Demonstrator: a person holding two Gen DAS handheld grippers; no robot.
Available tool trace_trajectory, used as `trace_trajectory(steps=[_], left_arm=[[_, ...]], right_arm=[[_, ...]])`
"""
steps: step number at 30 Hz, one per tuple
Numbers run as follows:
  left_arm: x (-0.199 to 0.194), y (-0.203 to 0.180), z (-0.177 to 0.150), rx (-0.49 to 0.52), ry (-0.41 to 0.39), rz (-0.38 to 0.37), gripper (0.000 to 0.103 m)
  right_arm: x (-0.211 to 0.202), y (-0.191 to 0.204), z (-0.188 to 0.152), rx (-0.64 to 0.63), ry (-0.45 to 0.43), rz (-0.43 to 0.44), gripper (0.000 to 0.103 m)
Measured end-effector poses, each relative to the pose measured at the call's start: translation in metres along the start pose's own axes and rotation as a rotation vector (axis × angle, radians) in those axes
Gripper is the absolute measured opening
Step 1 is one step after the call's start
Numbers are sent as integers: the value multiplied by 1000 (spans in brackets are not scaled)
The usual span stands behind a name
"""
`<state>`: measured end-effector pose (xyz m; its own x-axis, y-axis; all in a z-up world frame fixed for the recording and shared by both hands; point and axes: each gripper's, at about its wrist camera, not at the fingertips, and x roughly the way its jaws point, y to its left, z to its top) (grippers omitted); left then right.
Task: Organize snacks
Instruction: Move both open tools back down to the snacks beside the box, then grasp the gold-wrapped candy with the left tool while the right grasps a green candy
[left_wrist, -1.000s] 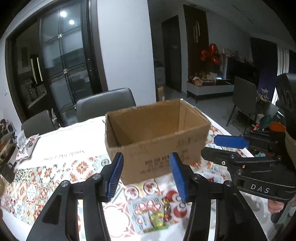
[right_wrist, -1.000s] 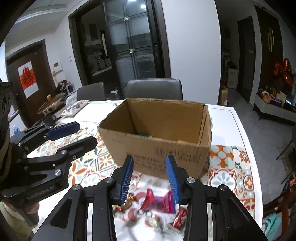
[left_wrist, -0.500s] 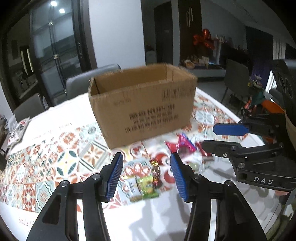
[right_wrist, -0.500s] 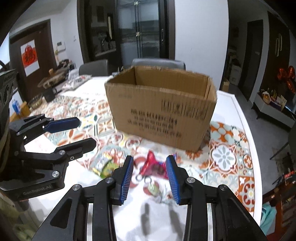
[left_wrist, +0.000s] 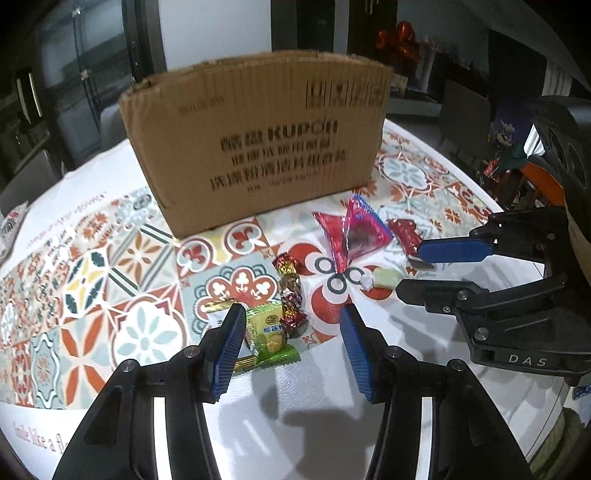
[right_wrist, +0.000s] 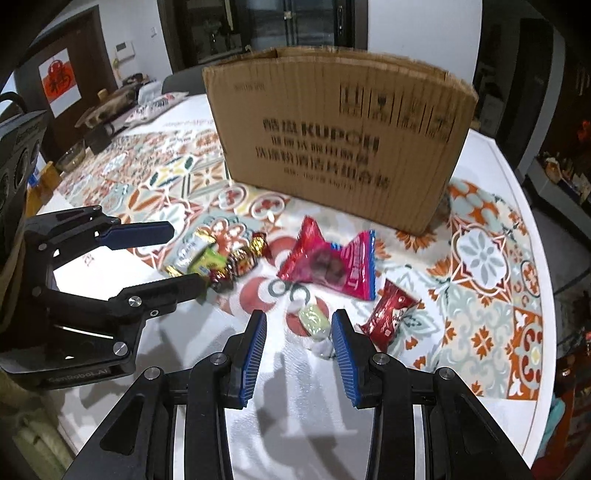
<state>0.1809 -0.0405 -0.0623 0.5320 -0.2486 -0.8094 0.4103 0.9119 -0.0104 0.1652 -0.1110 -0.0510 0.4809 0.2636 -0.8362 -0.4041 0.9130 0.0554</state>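
Note:
Several wrapped snacks lie on the patterned tablecloth in front of an open-topped cardboard box. My left gripper hangs open low over a green packet and gold-red foil candies, with the packet close to its left finger. My right gripper is open around a pale green candy without pressing on it. A pink packet and a small red packet lie between the grippers and the box.
The box's inside is hidden from this low angle. A glass bowl and patterned bags sit at the table's far left. The table's rounded edge runs close on the right, and plain white cloth lies under both grippers.
Both grippers have sunk toward the table and tipped downward. The box now rises above them, its inside out of sight, and the snacks have come in between the fingers.

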Motion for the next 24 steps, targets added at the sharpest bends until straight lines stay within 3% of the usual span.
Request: trace_trajectory(steps=[17, 22, 24], left_arm=[[51, 5, 15, -7, 58, -16, 51], [62, 4, 14, -17, 78, -22, 44], [63, 3, 14, -19, 74, -17, 37]], right_arm=[[39, -10, 4, -18, 72, 0, 37], [44, -10, 3, -16, 83, 10, 37], [45, -8, 3, -28, 78, -1, 34]])
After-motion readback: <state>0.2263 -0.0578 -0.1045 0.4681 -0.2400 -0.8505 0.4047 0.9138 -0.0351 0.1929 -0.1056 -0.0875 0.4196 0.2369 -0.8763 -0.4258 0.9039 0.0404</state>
